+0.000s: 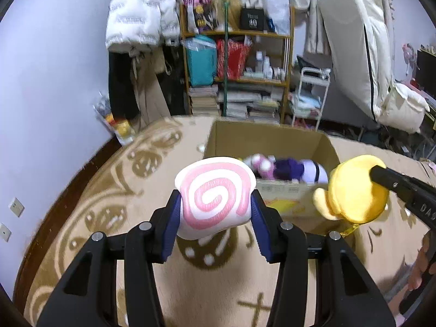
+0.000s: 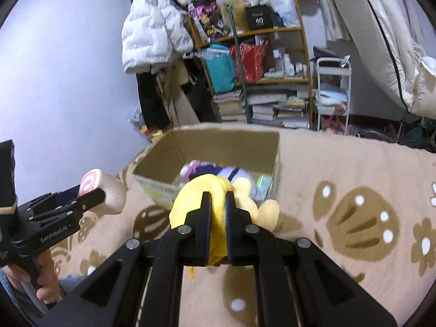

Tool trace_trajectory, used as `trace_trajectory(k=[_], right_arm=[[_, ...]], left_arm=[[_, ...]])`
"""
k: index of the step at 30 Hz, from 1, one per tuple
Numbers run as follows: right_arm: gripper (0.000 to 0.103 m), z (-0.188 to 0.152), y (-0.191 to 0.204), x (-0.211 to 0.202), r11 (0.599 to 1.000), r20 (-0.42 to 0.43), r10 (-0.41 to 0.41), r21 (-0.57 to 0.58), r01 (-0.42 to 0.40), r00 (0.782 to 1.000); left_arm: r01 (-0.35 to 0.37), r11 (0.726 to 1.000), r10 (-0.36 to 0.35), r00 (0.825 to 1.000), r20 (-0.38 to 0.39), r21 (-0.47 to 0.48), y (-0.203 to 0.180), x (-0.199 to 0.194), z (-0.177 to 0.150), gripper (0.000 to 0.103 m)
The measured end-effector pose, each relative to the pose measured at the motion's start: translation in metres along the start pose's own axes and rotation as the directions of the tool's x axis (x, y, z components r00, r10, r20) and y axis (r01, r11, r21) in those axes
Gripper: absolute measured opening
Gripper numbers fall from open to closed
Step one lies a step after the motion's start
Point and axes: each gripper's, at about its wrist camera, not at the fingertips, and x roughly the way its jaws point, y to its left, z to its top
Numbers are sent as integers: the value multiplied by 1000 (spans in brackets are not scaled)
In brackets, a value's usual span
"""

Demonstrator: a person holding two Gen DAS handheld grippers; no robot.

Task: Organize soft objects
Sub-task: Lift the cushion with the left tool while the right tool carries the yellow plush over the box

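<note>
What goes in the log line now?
left claw: holds swirl plush | right claw: pinches yellow plush | box: open, ahead

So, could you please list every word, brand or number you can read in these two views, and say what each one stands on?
"GenRoboLAI", roughly as it reads: white print on the black left gripper, seen from the right wrist.
"40": dark square box on the top wooden shelf; the small line above it is too blurred.
"DA...": cut-off letters on the black right gripper.
Print on the brown cardboard box, white puffer jacket and stacked books: unreadable.

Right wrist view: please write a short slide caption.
Right gripper pinches a yellow plush toy before the cardboard box.
</note>
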Motion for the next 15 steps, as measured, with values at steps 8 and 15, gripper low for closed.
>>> trace_trajectory(k=[8, 15], right_arm=[[10, 31, -2, -9, 1000, 87, -23, 6, 23, 996], [10, 56, -7, 0, 999, 141, -32, 4, 32, 989]], left_arm=[[-1, 999, -3, 995, 99, 43, -14, 0, 24, 47], [-27, 997, 14, 984, 179, 71, -25, 7, 46, 48]])
